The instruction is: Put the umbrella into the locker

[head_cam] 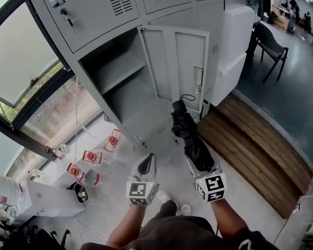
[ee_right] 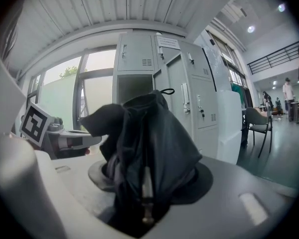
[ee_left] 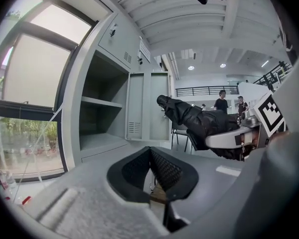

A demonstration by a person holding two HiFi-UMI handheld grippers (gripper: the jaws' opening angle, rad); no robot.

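Note:
The grey locker's open compartment (head_cam: 120, 85) has a shelf inside, and its door (head_cam: 177, 61) is swung out to the right. My right gripper (head_cam: 199, 161) is shut on a folded black umbrella (head_cam: 189, 134), whose strap end points toward the door's lower edge. In the right gripper view the umbrella (ee_right: 149, 133) fills the space between the jaws (ee_right: 148, 180), with the open compartment (ee_right: 132, 88) behind it. My left gripper (head_cam: 146, 163) hangs beside it to the left, shut and holding nothing. The left gripper view shows its pads (ee_left: 162, 168) meeting at the tip, and the umbrella (ee_left: 199, 121) to the right.
Several red-capped bottles (head_cam: 91, 158) stand on the floor at the lower left, below a large window (head_cam: 21, 77). A wooden platform (head_cam: 250, 145) lies to the right of the lockers. A chair (head_cam: 271, 46) stands further right, and people stand in the distance.

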